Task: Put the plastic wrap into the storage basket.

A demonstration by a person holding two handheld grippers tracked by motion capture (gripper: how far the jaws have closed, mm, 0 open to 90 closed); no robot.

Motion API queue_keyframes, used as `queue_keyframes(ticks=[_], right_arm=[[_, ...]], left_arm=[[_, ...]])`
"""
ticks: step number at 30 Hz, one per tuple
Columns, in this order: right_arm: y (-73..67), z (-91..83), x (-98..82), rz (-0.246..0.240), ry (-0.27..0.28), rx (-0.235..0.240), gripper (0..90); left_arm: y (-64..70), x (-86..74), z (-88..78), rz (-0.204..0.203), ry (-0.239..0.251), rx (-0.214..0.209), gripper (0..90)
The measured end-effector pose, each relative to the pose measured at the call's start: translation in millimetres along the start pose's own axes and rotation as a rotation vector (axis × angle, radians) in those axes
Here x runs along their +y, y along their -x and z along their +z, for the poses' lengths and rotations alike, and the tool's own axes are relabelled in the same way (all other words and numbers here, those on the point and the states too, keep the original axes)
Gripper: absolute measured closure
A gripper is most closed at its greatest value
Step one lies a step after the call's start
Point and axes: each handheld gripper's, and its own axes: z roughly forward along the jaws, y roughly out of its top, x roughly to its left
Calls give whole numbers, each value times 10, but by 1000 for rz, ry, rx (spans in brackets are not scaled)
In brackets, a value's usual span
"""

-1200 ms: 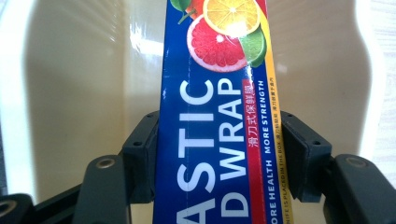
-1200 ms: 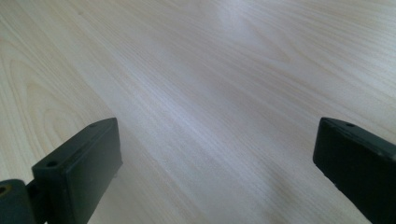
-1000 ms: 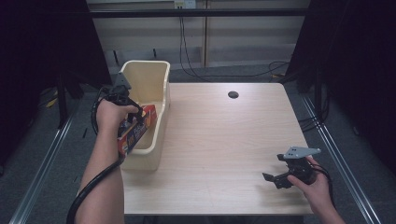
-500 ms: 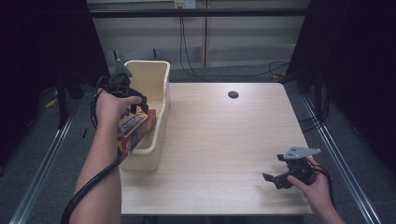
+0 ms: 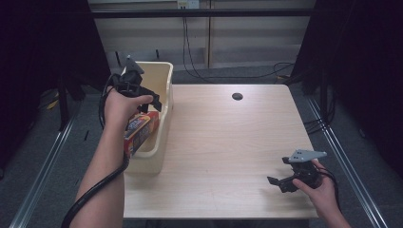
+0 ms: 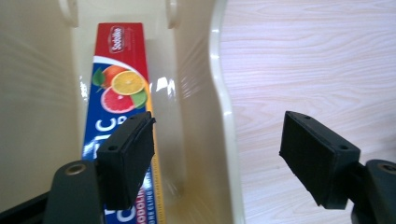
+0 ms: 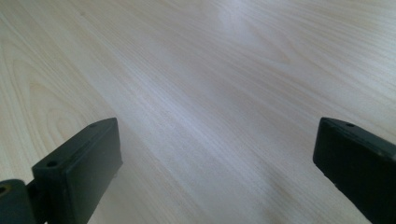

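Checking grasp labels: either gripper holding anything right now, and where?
Nothing held. Left gripper open above the bin, cling-film box lying inside; right gripper open over bare table.

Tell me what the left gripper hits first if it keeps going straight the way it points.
Probably the bin's side wall: the open left gripper straddles it, with the cling-film box just beyond one jaw. Depth is uncertain.

Bin (image 5: 159, 142): the box (image 5: 138, 130) is lying inside, filling one side.
Table (image 5: 228, 142): its middle is staying free.
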Motion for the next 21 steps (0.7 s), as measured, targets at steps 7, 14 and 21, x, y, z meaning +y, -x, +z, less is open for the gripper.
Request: queue_keyframes(ticks=[7, 14, 21], right_arm=[[-4, -4, 2, -3, 1, 1, 9], [-6, -4, 3, -3, 1, 0, 9], [-7, -9, 4, -4, 5, 5, 9]], left_arm=[[125, 11, 14, 34, 7, -27, 215], [239, 15, 54, 84, 5, -36, 177], [336, 7, 107, 112, 8, -51, 151]])
